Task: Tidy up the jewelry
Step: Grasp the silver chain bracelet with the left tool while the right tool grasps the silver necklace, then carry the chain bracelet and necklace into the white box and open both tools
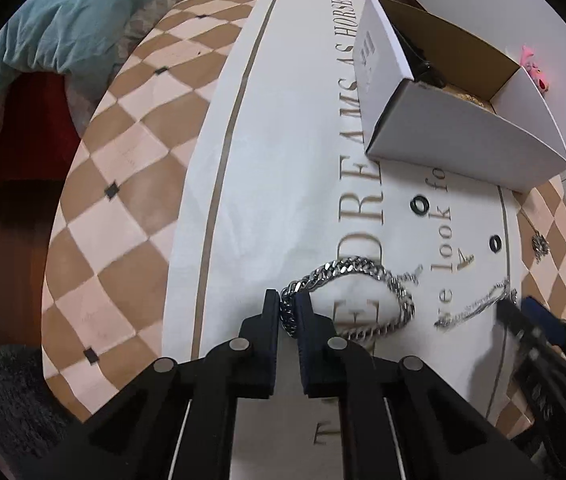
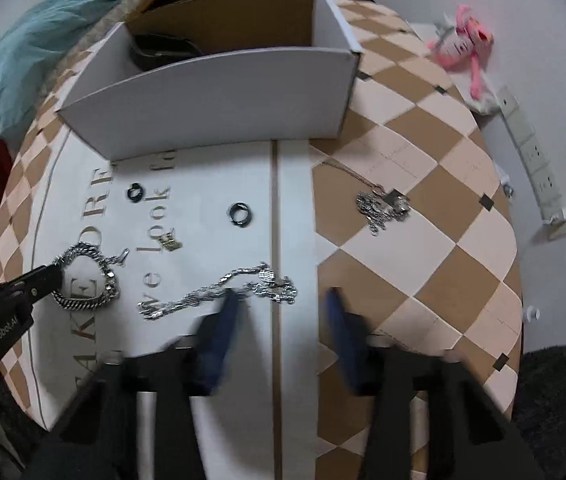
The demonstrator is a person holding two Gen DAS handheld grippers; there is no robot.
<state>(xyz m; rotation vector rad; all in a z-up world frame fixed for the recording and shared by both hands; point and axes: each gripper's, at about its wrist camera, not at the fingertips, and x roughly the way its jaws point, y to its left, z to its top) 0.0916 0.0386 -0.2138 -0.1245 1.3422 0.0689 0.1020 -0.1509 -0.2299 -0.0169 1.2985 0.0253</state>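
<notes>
A thick silver chain bracelet (image 1: 357, 270) lies on the white printed cloth (image 1: 283, 168); it also shows in the right wrist view (image 2: 91, 276). My left gripper (image 1: 287, 310) is shut on its near links, still on the cloth. A thin silver chain (image 2: 219, 290) lies in front of my right gripper (image 2: 283, 300), which is open and blurred, its left finger at the chain. Two black rings (image 2: 136, 192) (image 2: 240, 213), a small gold piece (image 2: 171, 243) and a silver pendant necklace (image 2: 383, 204) lie on the table. A white cardboard box (image 2: 219, 100) stands behind them.
The round table has a brown and cream checked cover (image 2: 423, 200). A black item (image 2: 163, 50) lies inside the box. A pink toy (image 2: 465, 46) and a power strip (image 2: 531, 156) sit off the table to the right. Blue bedding (image 1: 67, 24) lies beyond the table.
</notes>
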